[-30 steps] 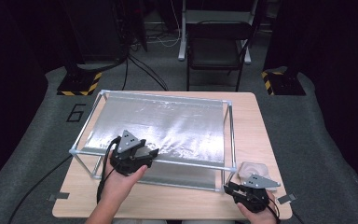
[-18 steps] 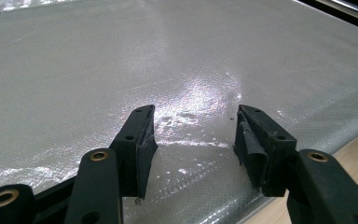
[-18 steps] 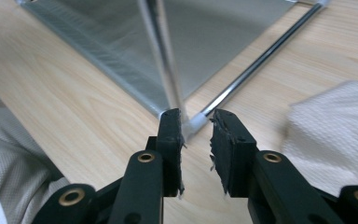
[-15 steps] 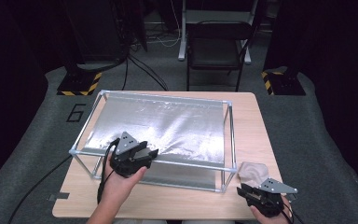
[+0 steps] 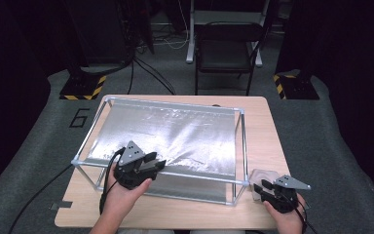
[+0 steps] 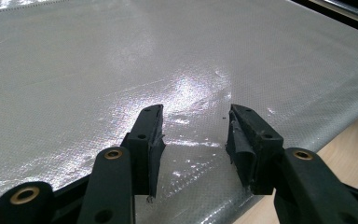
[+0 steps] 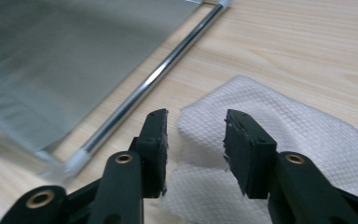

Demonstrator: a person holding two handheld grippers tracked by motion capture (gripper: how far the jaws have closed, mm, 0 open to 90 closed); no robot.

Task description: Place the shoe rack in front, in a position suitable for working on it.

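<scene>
My right gripper [image 7: 193, 140] hung just over the tissue [image 7: 279, 154], which lay on the table [image 5: 268, 126] beside the frame's [image 5: 243, 146] near right corner. Its jaws had just been opening and stood apart, nothing between them. I needed to drop lower and pinch a raised fold squarely. My left gripper [image 6: 193, 135], jaws just closing yet apart, hovered over the sheet [image 6: 121, 70], empty.

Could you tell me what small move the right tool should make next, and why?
Probably lower the right tool and close it on the white paper towel. Its jaws, which have just been opening, stand apart above the towel lying flat on the wooden table, with nothing gripped between them.
</scene>
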